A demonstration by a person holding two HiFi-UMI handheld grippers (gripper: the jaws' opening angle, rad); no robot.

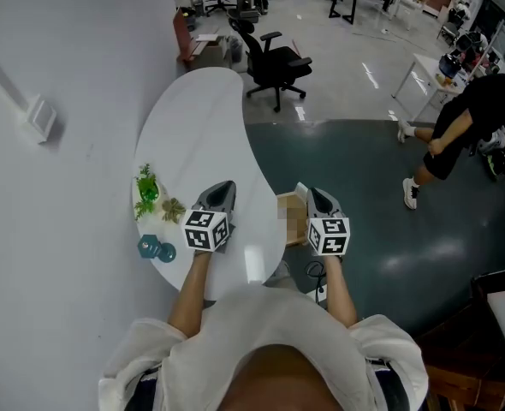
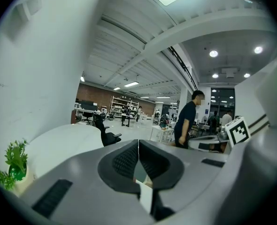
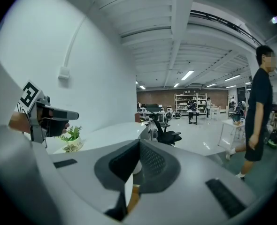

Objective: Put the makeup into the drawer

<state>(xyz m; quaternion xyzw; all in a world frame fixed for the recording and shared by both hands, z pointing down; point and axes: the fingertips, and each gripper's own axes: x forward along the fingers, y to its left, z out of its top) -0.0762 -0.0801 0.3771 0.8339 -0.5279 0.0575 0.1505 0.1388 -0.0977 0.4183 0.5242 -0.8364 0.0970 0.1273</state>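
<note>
- Left tongs [image 1: 225,185] and right tongs [image 1: 314,192] sit side by side in the lower middle of the head view, both pointing up the frame. The left pair is over the white table [image 1: 193,118]; the right pair is just past its right edge.
- Between them, at the table's edge, a tan box [image 1: 285,204] shows. Whether it is the drawer I cannot tell, and its contents cannot be made out, so I cannot tell where the makeup is.
- At the table's lower left stand small green plants [image 1: 147,191], with a teal item [image 1: 156,248] just below them.
- Left gripper view: the left tongs are clenched, pad against pad. An office chair [image 2: 108,136] is at centre and a person [image 2: 186,121] is right of centre.
- Right gripper view: the right tongs are clenched the same way, pad against pad. The left pair's marker cube [image 3: 29,95] is at the left edge.
</note>
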